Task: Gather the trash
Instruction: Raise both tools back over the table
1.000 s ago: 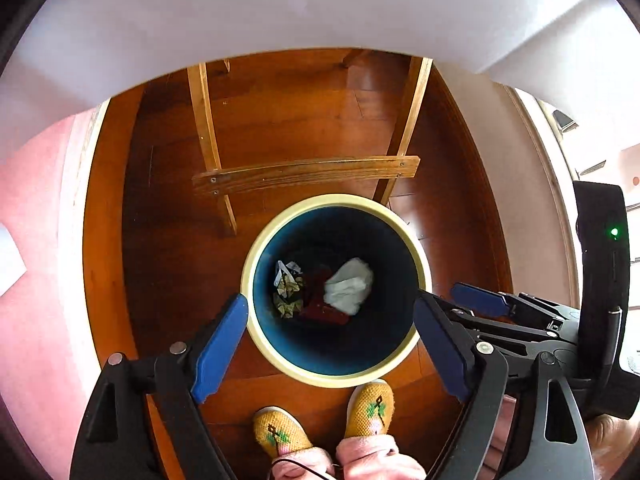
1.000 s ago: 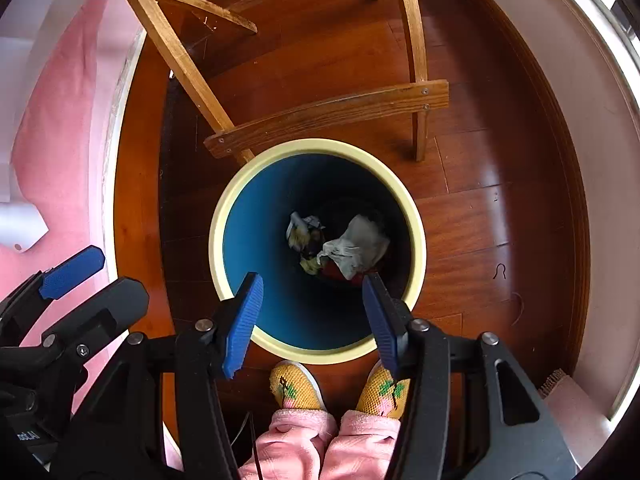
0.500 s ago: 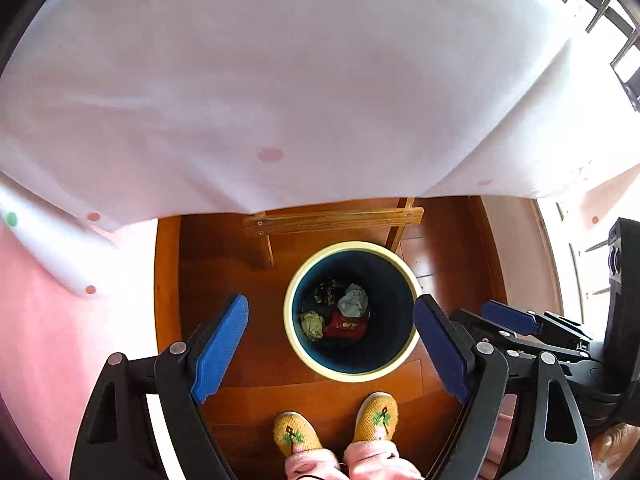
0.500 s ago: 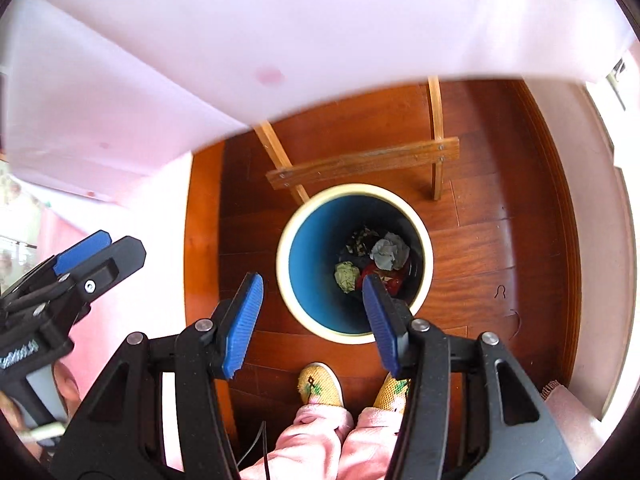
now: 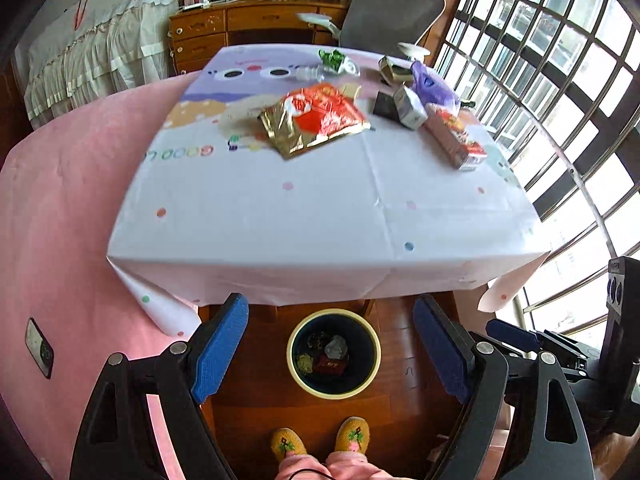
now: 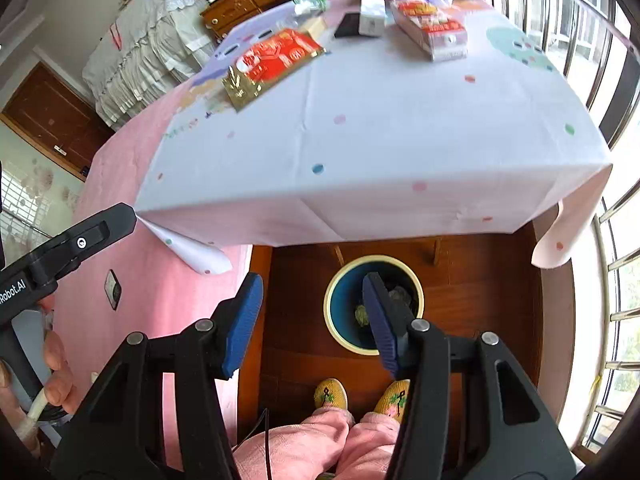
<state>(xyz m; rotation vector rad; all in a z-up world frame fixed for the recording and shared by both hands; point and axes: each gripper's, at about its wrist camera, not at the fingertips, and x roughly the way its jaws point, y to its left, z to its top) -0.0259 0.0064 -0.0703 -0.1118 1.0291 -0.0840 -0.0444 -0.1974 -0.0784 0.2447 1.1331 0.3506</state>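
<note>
**Above the bin, both grippers empty, trash waiting on the table**

Below the near edge of the table, on the wooden floor, stands a round bin with a pale yellow rim and dark blue inside. Several crumpled pieces of trash already lie at its bottom, among them a grey wad and something red. Just on the near side of the bin are the person's two yellow embroidered slippers and pink trouser legs.

The left gripper hangs over the floor with its blue-padded jaws spread wide, the bin showing between them; nothing is held. The right gripper is likewise parted and empty, though less widely, and its right finger overlaps the bin in the right wrist view. A hand gripping the left tool's handle shows at the left edge of that view.

More trash sits on the far half of the white, dot-printed tablecloth: a large red and gold foil wrapper near the middle, a long pink and red carton to its right, a small white carton between them, a purple bag behind, and a green wrapper farther back. All of it lies well apart from both grippers. A grey office chair and a wooden dresser stand beyond the table.
</note>
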